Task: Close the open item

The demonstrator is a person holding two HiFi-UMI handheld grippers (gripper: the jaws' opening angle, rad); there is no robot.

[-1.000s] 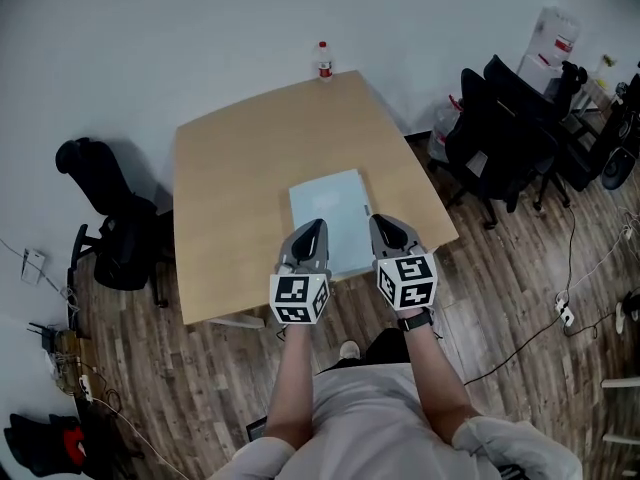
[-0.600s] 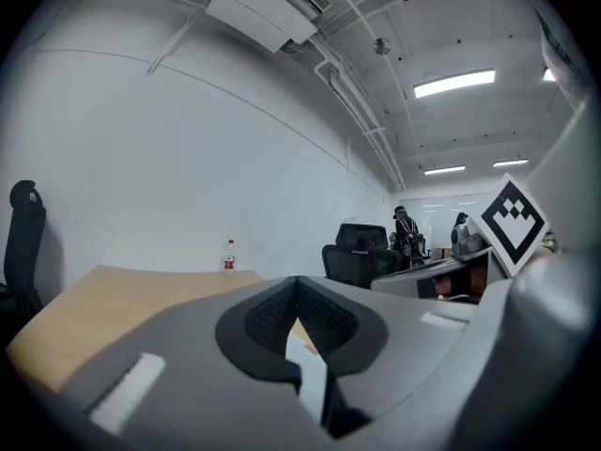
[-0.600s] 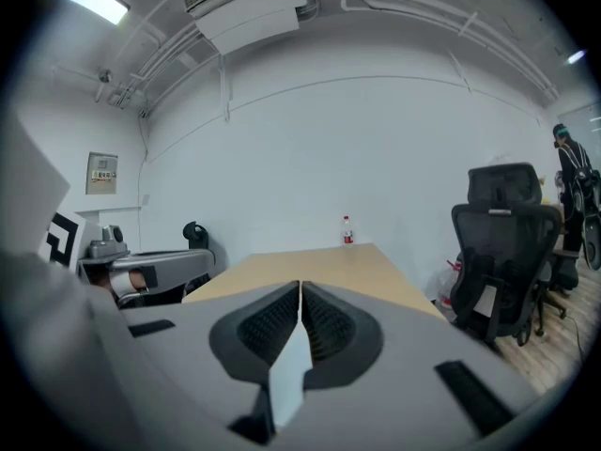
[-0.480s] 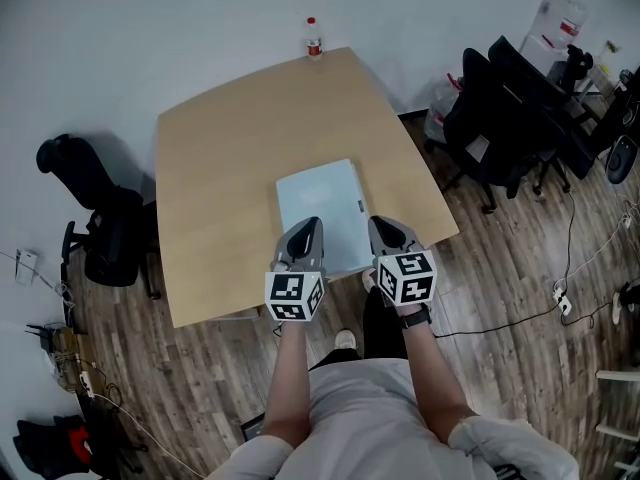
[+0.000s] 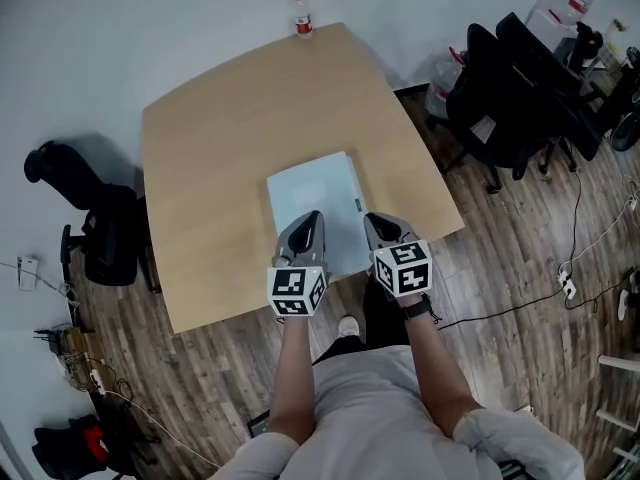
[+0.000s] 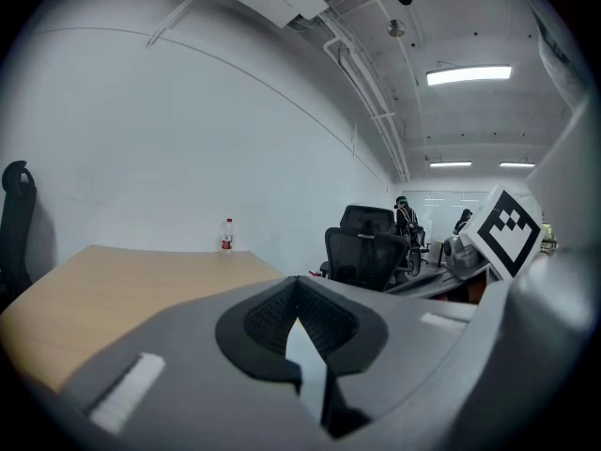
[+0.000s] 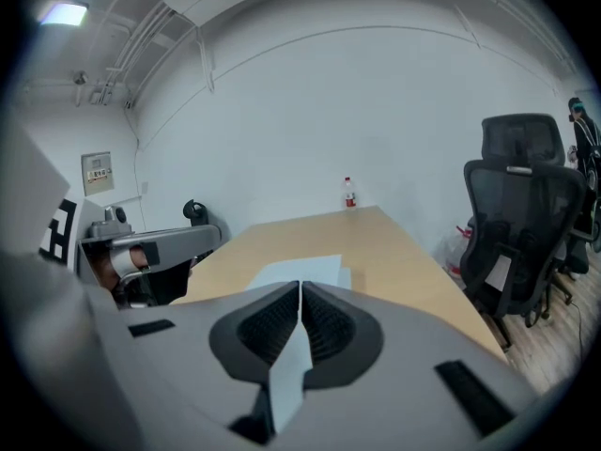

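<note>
A flat, pale blue-white rectangular item [image 5: 315, 193] lies on the wooden table [image 5: 220, 138], close to its near edge, with a small dark tab on its right side. It lies flat, and I cannot see any raised lid. My left gripper [image 5: 308, 220] hovers over the item's near left part, and my right gripper [image 5: 377, 222] is at its near right corner. Both are shut with nothing between the jaws. In the right gripper view the item [image 7: 300, 271] shows just beyond the closed right gripper [image 7: 300, 294]. The left gripper view shows the left gripper [image 6: 299, 316] with its pads together.
A small bottle with a red label [image 5: 299, 14] stands at the table's far edge. A black office chair [image 5: 75, 208] is at the left of the table, and several black chairs [image 5: 510, 88] stand at the right. Cables run across the wooden floor [image 5: 520, 298].
The table and the item have slid up and left in the head view. Both grippers stay side by side at the item's near edge, jaws unchanged.
</note>
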